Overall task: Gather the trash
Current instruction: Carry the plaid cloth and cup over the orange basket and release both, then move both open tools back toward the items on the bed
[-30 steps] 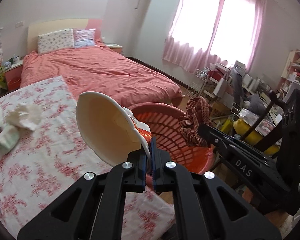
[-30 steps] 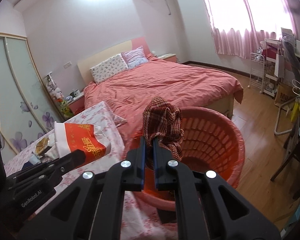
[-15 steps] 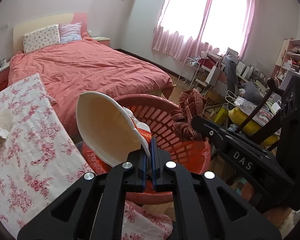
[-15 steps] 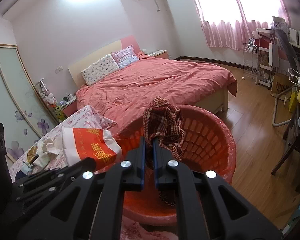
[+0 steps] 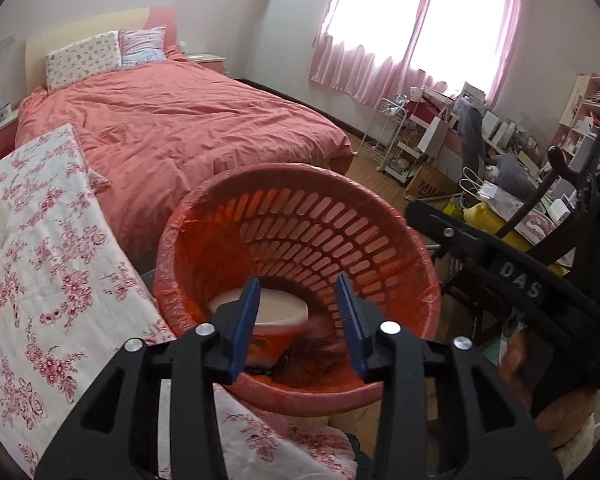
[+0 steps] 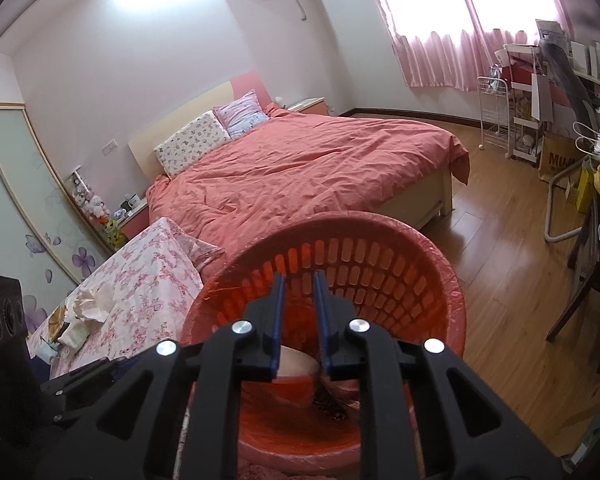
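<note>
1 basket, 2 pillows

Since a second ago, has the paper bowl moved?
Yes. The paper bowl has dropped from the left gripper, whose jaws are opening, down inside the red basket near its bottom.

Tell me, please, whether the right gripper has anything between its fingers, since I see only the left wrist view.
Observer: Nothing; the right gripper is empty, and its jaws are opening above the red basket.
Operator: Where does the dark cloth lie, please?
Observer: The dark cloth lies on the basket's bottom, right of the paper bowl.
Operator: Is there more trash on the table?
Observer: Yes, a heap of crumpled tissues sits at the far end of the floral tablecloth, mostly outside your frame.
</note>
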`<state>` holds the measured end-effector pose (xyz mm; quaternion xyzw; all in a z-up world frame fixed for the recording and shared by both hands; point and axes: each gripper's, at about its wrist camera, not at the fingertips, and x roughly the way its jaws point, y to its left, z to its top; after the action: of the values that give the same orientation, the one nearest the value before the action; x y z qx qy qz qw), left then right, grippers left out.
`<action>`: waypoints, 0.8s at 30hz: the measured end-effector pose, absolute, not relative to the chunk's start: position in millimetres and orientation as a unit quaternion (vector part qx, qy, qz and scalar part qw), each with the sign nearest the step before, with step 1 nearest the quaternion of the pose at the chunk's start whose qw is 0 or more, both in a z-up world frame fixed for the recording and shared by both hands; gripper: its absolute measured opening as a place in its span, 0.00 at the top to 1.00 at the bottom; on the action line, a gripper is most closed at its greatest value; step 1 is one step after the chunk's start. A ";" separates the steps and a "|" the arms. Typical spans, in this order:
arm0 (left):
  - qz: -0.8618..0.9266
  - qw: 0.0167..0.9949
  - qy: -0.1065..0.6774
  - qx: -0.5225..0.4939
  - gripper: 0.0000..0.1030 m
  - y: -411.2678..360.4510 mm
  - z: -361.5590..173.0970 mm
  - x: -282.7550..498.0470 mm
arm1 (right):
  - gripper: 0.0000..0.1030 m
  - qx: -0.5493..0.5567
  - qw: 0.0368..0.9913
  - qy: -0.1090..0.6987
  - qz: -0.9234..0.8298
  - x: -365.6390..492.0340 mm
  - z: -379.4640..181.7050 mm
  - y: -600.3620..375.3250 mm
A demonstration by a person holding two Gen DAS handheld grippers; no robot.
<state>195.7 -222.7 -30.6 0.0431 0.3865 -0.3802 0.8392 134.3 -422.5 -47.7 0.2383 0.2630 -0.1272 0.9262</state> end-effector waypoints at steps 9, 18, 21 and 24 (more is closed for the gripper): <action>-0.331 0.859 0.390 0.031 0.59 -188.7 -27.1 201.6 | 0.72 0.236 0.924 0.265 -0.143 121.4 -45.7 -424.7; -0.243 0.893 0.377 0.040 0.47 -113.3 -21.7 189.2 | 0.66 0.209 0.932 0.274 -0.114 122.0 -34.1 -383.3; -0.210 0.902 0.376 0.037 0.47 -83.5 -20.6 187.6 | 0.64 0.196 0.935 0.280 -0.092 127.0 -29.8 -356.0; -0.176 0.910 0.373 0.031 0.47 -51.9 -20.3 184.6 | 0.62 0.177 0.940 0.285 -0.069 131.6 -25.6 -327.4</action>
<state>184.6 -51.9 -20.3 0.0311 0.3732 -0.1758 0.9104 131.6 -327.4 -25.6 0.1765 0.2852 -0.0688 0.9395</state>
